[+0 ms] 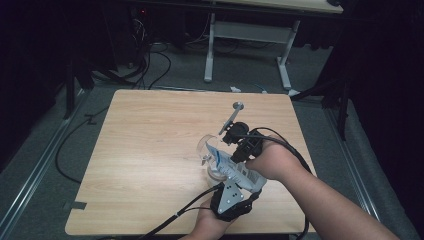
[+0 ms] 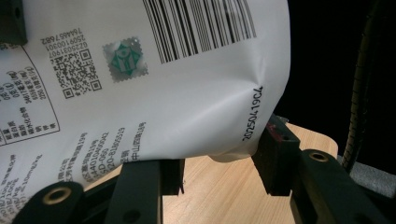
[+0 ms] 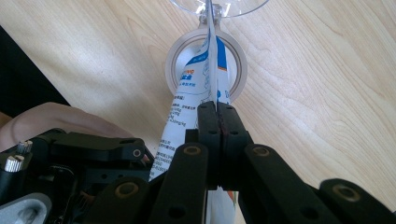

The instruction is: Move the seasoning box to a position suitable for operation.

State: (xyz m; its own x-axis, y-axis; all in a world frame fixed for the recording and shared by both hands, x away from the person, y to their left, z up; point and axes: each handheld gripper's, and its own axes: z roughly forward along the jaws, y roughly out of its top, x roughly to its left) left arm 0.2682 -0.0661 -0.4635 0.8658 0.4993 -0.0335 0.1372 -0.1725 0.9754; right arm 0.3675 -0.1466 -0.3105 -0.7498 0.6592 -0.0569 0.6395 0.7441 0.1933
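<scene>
A white pouch (image 1: 234,169) with blue print and a barcode hangs tilted over the table, held at both ends. My left gripper (image 1: 242,183), near the front edge, grips its lower end; in the left gripper view the pouch (image 2: 187,93) bulges between the two jaws of the left gripper (image 2: 219,163). My right gripper (image 3: 217,109) is shut flat on the pouch's (image 3: 205,70) thin upper edge. The pouch's tip points at a clear stemmed glass (image 1: 207,150) standing upright on the table. Its round foot (image 3: 240,70) lies just beyond the right gripper (image 1: 231,156).
The wooden table (image 1: 150,150) is bare to the left and the back. A thin grey rod with a round disc (image 1: 235,111) rises by the right gripper. Cables trail off the front edge. A desk frame (image 1: 280,60) stands on the floor behind.
</scene>
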